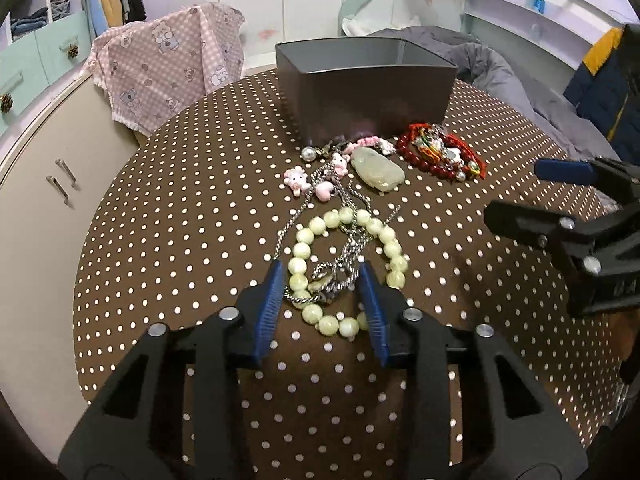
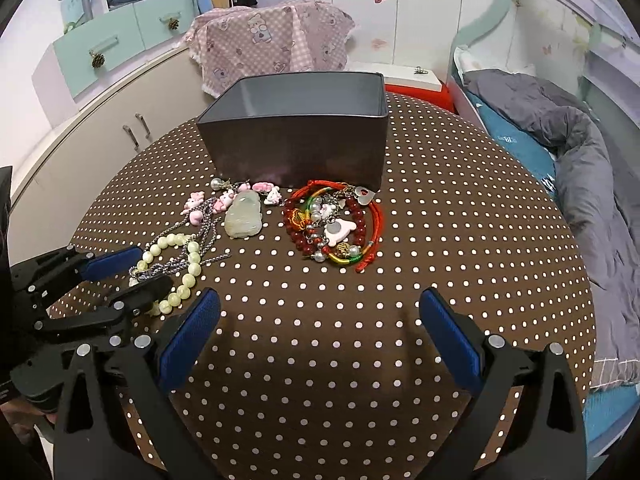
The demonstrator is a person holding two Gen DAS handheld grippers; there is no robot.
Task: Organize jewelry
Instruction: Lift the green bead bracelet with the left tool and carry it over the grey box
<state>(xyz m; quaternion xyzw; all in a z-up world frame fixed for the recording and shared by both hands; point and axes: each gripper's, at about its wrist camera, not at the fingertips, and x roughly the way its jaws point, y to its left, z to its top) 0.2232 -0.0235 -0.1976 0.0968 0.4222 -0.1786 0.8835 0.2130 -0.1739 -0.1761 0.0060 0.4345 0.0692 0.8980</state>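
Left gripper [image 1: 322, 280] is nearest, low over the brown polka-dot tablecloth [image 1: 180, 240]. Jaws narrowed but not closed: the blue pads straddle the near side of the pale green bead bracelet [image 1: 390, 240] and the silver chain [image 1: 340, 258] knotted across it. Left pad sits just beside the left-hand beads; cannot tell if it touches them. Right pad covers part of the bracelet's near right side, contact unclear too. No firm grip visible.

Right gripper [image 2: 320, 322] hangs over bare cloth to the right of that, jaws wide, nothing between them.

Next out from the bracelet, the chain trails toward a pale jade pendant [image 2: 242, 216] lying flat. Pink cartoon charms [image 1: 296, 178] are scattered just left of and behind the pendant, and a pearl bead [image 1: 307, 154] lies at their far left.

Right of the pendant, apart from it: a tangled pile with a dark red bead bracelet [image 2: 356, 210], red and multicoloured cords [image 2: 374, 220], white charms and small pearls.

Far side: open grey box [image 2: 296, 148], upright, close behind both clusters. What is visible of its inside shows only grey walls.

Beyond the table: pink bear-print cloth [image 2: 272, 40] draped over something, beige cabinet [image 1: 48, 184] at left, bed with grey duvet [image 2: 580, 168] at right.
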